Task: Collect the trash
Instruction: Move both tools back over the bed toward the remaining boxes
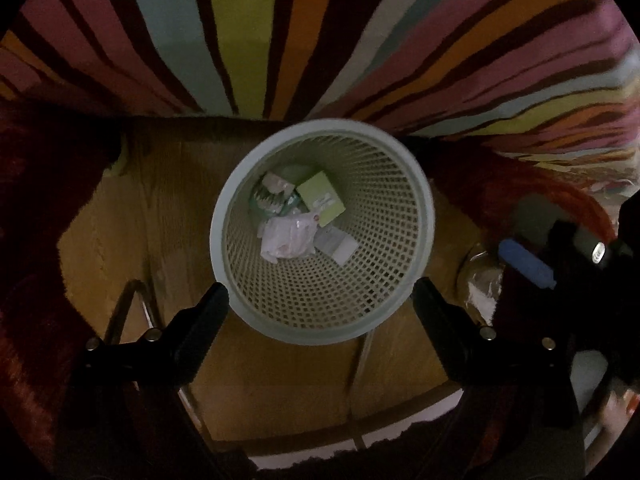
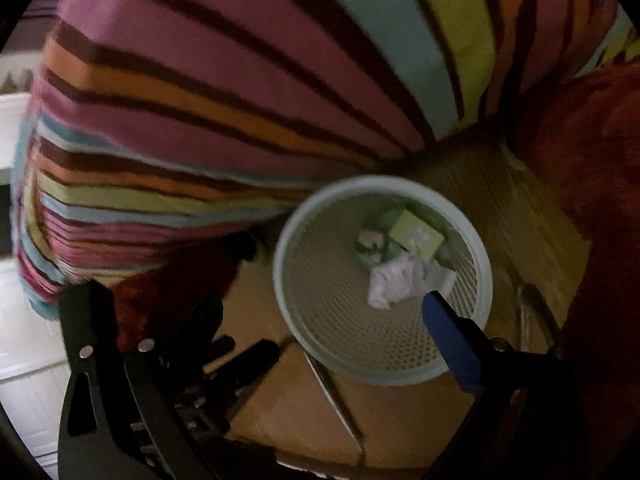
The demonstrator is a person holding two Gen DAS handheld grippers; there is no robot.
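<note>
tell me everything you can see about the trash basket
The trash basket is a round, pale green bin that looks like plastic, with a solid smooth rim and lattice walls of small square holes. It stands upright on a wooden floor, close to a striped blanket. At its bottom lie a green box, a crumpled white bag and other wrappers. Both tongs hover above it, open; nothing grips it.
</note>
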